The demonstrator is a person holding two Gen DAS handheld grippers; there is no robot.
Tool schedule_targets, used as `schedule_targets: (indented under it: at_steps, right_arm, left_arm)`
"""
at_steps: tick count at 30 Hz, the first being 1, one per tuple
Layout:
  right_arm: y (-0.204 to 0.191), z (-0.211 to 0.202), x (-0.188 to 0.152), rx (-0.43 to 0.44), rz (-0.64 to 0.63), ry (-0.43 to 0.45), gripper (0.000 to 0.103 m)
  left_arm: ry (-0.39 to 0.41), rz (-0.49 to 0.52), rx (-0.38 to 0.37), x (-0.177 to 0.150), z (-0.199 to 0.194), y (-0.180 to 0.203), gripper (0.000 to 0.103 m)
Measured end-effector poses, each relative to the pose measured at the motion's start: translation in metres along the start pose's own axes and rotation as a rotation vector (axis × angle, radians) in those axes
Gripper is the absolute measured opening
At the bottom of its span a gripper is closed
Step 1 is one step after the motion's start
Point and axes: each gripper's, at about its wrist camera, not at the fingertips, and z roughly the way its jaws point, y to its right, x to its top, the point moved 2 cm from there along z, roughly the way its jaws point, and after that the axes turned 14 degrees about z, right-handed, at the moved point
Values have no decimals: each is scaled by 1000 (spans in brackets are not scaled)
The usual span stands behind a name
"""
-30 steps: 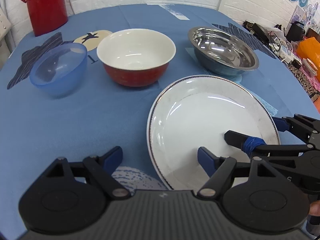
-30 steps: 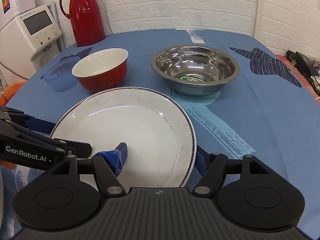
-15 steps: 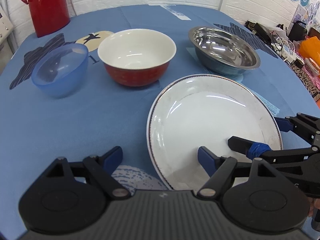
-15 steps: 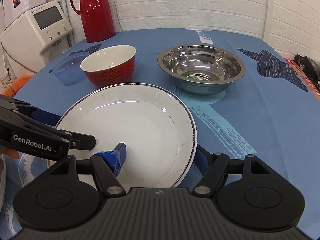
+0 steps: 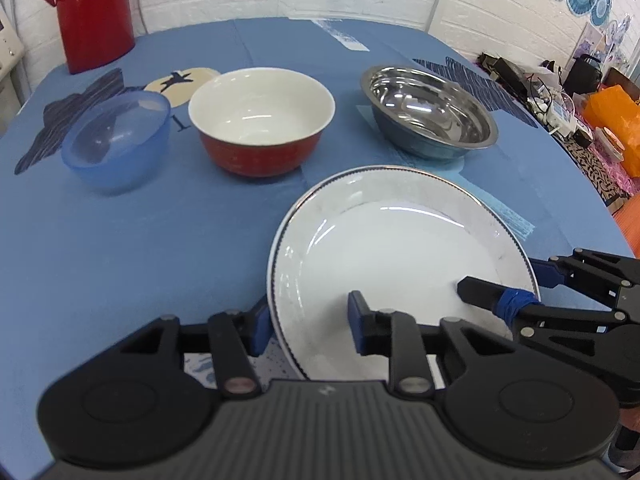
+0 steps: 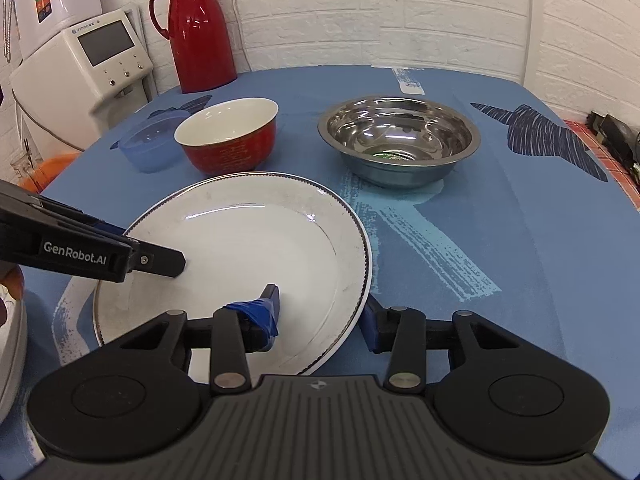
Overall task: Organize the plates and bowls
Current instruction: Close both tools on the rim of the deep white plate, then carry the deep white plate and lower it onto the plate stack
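Covering the whole scene, a round table [image 5: 168,248] under a blue printed cloth. Lying flat at its near edge, a large white plate [image 5: 384,248] with a thin dark rim line, straddled on two sides. Left gripper [image 5: 308,326] spread wide across the plate's near-left rim, one finger outside on the cloth, the other over the plate's well. Right gripper [image 6: 320,312] likewise agape across the near-right rim, taped finger inside, other finger outside; contact with the plate hard to judge. Beyond the plate, well apart from both tools: steel bowl [image 5: 430,114] to the right, red bowl [image 5: 260,124] with white inside in the middle, small blue plastic bowl [image 5: 118,140] to the left. Far back, a red thermos jug [image 6: 200,28].
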Motion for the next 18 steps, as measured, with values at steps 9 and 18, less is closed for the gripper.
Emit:
schedule_targets:
  at_steps: [9,18]
  right_arm:
    - [-34,-52,-3,27,-23,80,31]
    - [-97,-97,-30,110,-63,136,34]
  left_arm:
    - [68,14,31,-13,-67,1,24]
    - [154,-24,102,-67,-153,-16,24]
